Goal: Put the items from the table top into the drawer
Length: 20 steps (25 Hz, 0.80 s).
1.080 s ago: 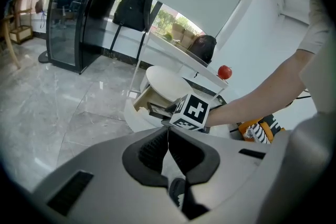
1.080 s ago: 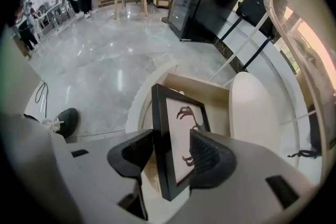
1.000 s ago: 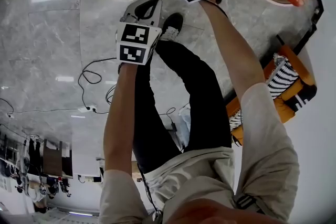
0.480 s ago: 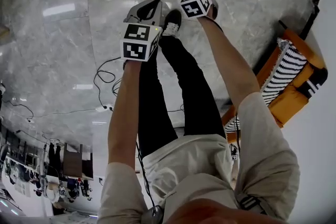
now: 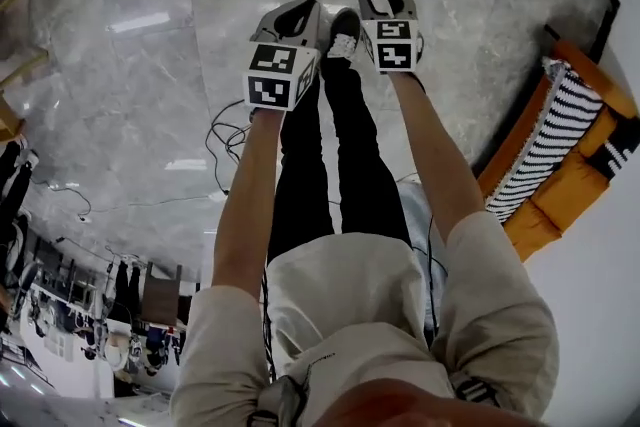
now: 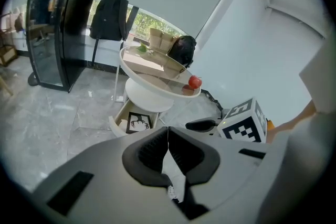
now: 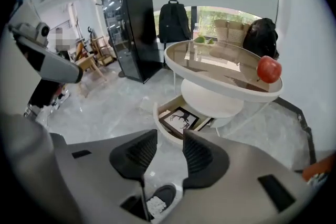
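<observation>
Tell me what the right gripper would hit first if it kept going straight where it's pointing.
Probably the open drawer under the round table: it shows just beyond the right gripper's tips. Depth is unclear, so the floor just short is possible. Its jaws, empty, have just been closing.

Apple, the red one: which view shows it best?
Right gripper view: the apple is whole, large and unobstructed. Left gripper view shows it smaller; head view catches only a sliver at the top edge.

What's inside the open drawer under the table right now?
A framed picture with a black antlered-animal print lies in the drawer. The drawer's rear part runs under the table and is covered, so anything there cannot be seen.
</observation>
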{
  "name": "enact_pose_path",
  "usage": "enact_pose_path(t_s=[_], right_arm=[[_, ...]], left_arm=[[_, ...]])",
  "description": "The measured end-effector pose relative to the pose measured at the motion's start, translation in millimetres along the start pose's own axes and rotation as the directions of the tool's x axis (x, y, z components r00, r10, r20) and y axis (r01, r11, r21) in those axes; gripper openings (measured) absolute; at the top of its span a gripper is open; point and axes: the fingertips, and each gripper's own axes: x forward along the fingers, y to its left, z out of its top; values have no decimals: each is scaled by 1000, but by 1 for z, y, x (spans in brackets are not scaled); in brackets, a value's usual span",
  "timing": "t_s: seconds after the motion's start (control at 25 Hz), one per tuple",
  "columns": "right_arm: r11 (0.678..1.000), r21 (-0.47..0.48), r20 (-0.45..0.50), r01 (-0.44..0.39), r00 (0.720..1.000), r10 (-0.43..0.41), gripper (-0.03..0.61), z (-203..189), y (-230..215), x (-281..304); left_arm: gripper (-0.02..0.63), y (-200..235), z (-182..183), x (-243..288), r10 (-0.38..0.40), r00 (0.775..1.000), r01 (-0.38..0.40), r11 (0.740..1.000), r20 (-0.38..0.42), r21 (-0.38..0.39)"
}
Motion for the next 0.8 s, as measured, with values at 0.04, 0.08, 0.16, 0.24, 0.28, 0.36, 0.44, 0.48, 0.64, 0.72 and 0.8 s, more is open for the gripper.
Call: enact_pose_path(t_s=[0.04, 0.08, 0.16, 0.24, 0.28, 0.36, 0.44, 0.48, 0.64, 0.72, 0.8], right_arm=[[1000, 28, 13, 8, 1000, -9, 167, 0, 0, -7], [999, 46, 28, 14, 999, -15, 145, 2, 1, -12], [998, 62, 66, 24, 997, -28, 121, 14, 7, -18], [996, 83, 92, 21, 995, -28, 82, 19, 17, -25], [995, 101, 100, 5, 995, -15, 62, 19, 21, -29], [987, 152, 115, -43, 993, 25, 44, 21, 25, -34], [977, 198, 131, -75, 990, 49, 40, 26, 26, -37], [975, 205, 139, -84, 989, 56, 40, 30, 27, -40], [973, 201, 171, -109, 982, 74, 38, 41, 33, -49], [969, 215, 190, -125, 978, 84, 37, 43, 35, -48], [965, 228, 201, -129, 976, 83, 37, 44, 31, -42]], left_arm=[[21, -2, -1, -2, -8, 1000, 8, 1000, 0, 0], [21, -2, -3, -5, -12, 1000, 12, 1000, 1, 1], [21, 7, -6, -10, -5, 1000, 5, 1000, 4, 11], [21, 15, -14, -18, 14, 1000, -14, 1000, 1, -1], [21, 16, -18, -21, 24, 1000, -24, 1000, -1, -12], [21, 16, -20, -24, 42, 999, -42, 999, 0, -11], [21, 14, -16, -24, 47, 999, -47, 999, 4, 5], [21, 13, -13, -24, 43, 999, -43, 999, 7, 8], [21, 10, -9, -27, 56, 998, -56, 997, -4, 56], [21, 16, -7, -26, 92, 996, -91, 992, 0, 84], [20, 23, -3, -20, 104, 994, -105, 993, 20, 47]])
